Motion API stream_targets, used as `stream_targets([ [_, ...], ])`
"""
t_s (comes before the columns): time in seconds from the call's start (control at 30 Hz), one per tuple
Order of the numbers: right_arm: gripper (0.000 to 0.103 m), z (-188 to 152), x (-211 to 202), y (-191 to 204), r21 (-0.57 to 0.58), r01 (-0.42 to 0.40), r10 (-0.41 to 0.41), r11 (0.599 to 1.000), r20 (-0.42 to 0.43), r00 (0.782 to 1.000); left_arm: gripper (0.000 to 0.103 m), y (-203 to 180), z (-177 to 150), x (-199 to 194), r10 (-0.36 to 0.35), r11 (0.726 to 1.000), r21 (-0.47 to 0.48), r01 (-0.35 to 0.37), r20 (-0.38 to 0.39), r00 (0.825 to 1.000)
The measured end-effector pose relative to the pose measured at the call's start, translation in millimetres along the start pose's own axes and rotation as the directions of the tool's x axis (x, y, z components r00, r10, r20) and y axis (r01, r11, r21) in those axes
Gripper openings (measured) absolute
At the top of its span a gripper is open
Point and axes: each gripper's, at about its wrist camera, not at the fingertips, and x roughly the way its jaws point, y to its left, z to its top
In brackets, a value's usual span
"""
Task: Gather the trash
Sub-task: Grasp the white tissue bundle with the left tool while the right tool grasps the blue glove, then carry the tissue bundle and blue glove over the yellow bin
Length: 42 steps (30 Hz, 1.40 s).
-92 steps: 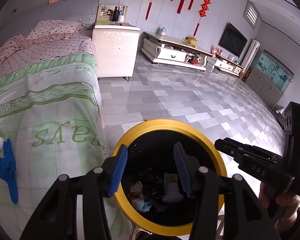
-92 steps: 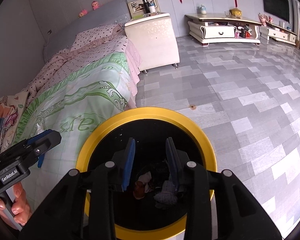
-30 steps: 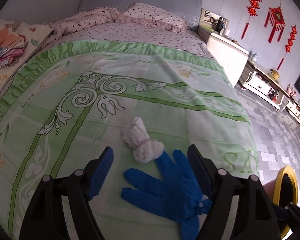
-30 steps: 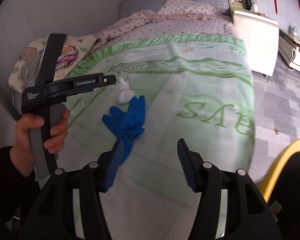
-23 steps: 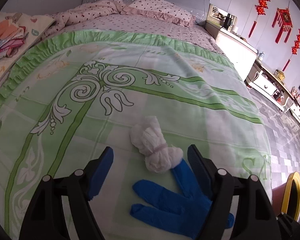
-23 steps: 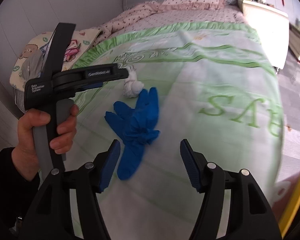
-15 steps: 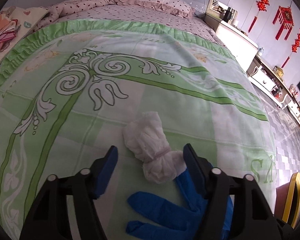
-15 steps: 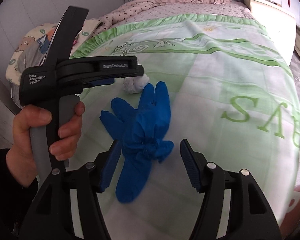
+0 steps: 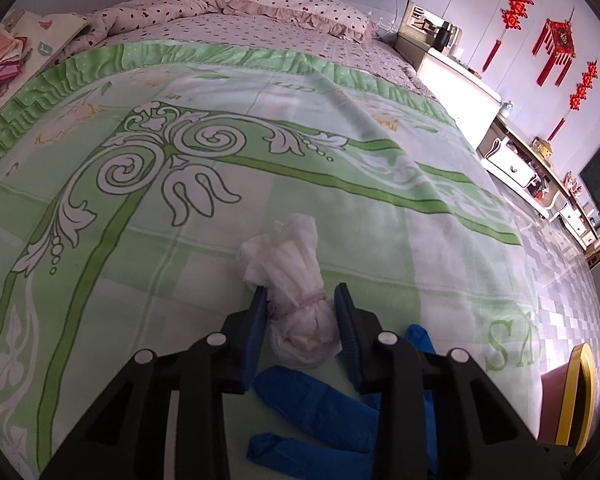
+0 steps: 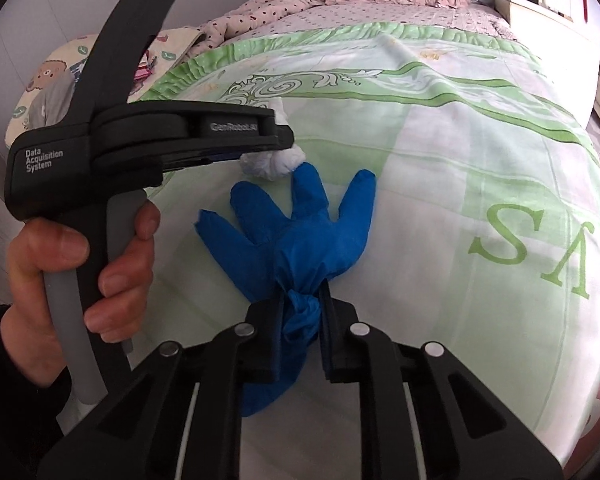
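Right gripper (image 10: 303,308): jaws have just been closing and now pinch the knotted neck of the blue glove (image 10: 300,236); they stand almost fully together, with only the gathered blue film between the pads.
Left gripper (image 9: 300,312): jaws have just been closing and stand partly open, one on each side of the white tissue bundle (image 9: 296,292); the pads look to touch its sides at the tied waist, though how firmly they press I cannot tell.
Bedspread (image 9: 340,208): green and white, soft, carrying both pieces of trash; it will give under any downward push, so a lift should go up, not along the cloth.
Blue glove, place: flat on the bedspread in the right wrist view, fingers fanned toward 12 o'clock, knot at 6 o'clock inside the jaws.
Blue glove, handling: likely very light, limp and slightly slick; the knot is the thickest part and the best hold, and the fingers will dangle when raised.
White tissue bundle, place: just beyond the glove's fingertips, at 11 o'clock from them in the right wrist view.
White tissue bundle, handling: likely feather-light, crushable, not fragile; the band-tied waist is the natural grip, since loose ends would tear or slide free.
Yellow-rimmed bin (image 9: 572,396): at 4 o'clock in the left wrist view, off the bed's edge.
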Motion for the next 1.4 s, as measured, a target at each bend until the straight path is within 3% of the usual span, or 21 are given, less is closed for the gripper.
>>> stream_targets([
  [0.33,0.013,-18,-67,-13,0.005,0.024,-0.024,1.000,0.037,0.999,0.032,-13,-3,-74,-0.037,0.999,0.026,0.035,0.094,0.995],
  [0.73,0.014,-58,-203,-61,0.106,0.119,-0.136,0.987,0.171,0.976,0.032,-72,-41,-139,-0.119,0.990,0.095,0.106,0.138,0.983],
  [1.07,0.014,-103,-303,-122,0.241,0.233,-0.289,0.942,0.234,0.928,0.032,-166,-80,-152,-0.223,0.954,0.221,0.200,0.084,0.971],
  [1.4,0.014,-138,-359,-195,0.388,0.300,-0.404,0.871,0.220,0.888,0.032,-256,-117,-140,-0.296,0.903,0.323,0.284,-0.010,0.955],
])
